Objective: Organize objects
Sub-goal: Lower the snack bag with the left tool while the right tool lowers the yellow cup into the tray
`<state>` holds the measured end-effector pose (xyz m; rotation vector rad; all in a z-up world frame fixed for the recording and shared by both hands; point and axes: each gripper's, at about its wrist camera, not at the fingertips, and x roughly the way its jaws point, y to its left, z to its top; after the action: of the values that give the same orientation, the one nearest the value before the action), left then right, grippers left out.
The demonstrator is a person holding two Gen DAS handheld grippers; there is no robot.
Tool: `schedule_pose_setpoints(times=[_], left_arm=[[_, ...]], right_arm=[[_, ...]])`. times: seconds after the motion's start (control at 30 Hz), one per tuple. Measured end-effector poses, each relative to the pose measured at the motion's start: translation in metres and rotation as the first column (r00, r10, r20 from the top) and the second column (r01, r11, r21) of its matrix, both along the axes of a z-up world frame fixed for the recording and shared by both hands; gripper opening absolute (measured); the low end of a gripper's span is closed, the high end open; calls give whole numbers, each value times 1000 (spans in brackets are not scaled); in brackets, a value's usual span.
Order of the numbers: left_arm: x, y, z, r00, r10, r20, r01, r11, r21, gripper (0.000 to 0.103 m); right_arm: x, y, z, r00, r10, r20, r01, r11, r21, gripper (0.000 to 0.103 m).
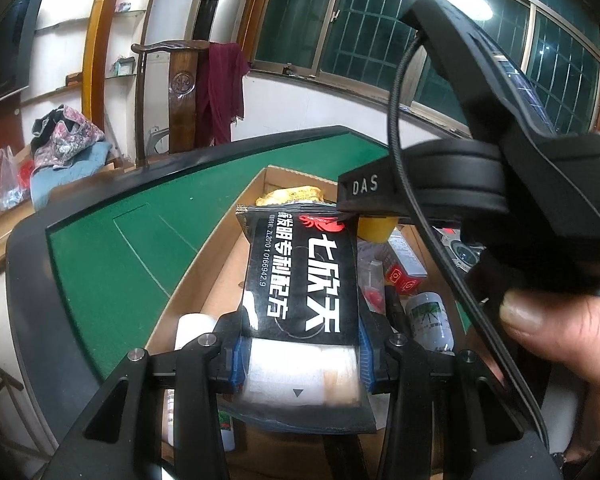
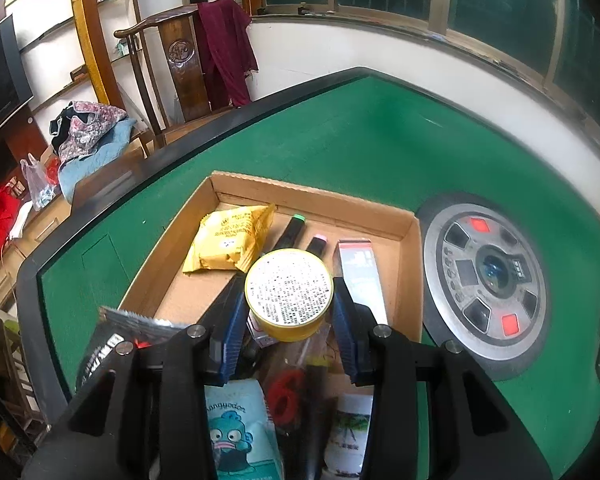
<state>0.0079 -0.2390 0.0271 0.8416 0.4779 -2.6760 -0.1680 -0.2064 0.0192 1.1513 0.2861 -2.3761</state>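
While your left gripper (image 1: 298, 354) has its blue pads closed partway on the near end of the black sachet (image 1: 300, 280), the left wrist view shows that packet running lengthwise straight away from you, its far crimped edge above the cardboard tray (image 1: 204, 280) and almost under the other tool. You seem to hold it by the end so that the whole length can be laid flat among the other goods (a pinch across the middle would buckle it). Its long axis points to the far side of the green table (image 1: 112, 248), print side up. To the right, your right hand (image 1: 572, 340) carries the other tool, a thumb on its handle.

Seen from the right wrist, your right gripper (image 2: 290, 312) is closed about as far on the yellow tin (image 2: 289, 294), pads on its left and right walls. The tin is tipped, its printed round face turned up and toward the camera, so its short axis leans near-and-up; being round, it has no long axis to speak of. It hangs over the near half of the tray, near the yellow snack packet (image 2: 230, 242) and the two markers (image 2: 290, 234). I judge you are carrying it to a free patch of cardboard.
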Motion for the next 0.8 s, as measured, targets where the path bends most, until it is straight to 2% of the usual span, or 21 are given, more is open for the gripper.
schedule_pose_setpoints(times=[0.27,0.33,0.37,0.47,0.53,0.6,0.73,0.8], left_arm=[[0,-3,-1,1000,3,-3,-3,1000,26,40],[1,-6,-2,1000,3,-8,-2,999,51,47],[1,-8,-3,1000,8,-8,-7,998,62,53],[7,-9,-2,999,10,-32,-7,996,84,63],[10,-6,0,999,4,-46,-1,997,71,65],[11,-2,2,1000,-5,-27,7,999,54,68],[15,-2,6,1000,-28,-3,28,997,70,69],[19,-4,12,1000,-23,3,23,998,60,69]], right_arm=[[-3,-9,-1,1000,27,-1,-27,999,19,38],[0,-11,-2,999,51,-5,-50,998,29,40],[2,-11,-1,998,59,-15,-59,998,37,43],[11,-4,9,995,65,-72,-61,997,46,50],[18,3,16,993,62,-103,-60,998,29,53],[26,14,26,990,58,-129,-59,998,1,55],[49,49,46,984,17,-178,-31,997,-77,56],[61,68,50,981,-21,-194,2,995,-99,62]])
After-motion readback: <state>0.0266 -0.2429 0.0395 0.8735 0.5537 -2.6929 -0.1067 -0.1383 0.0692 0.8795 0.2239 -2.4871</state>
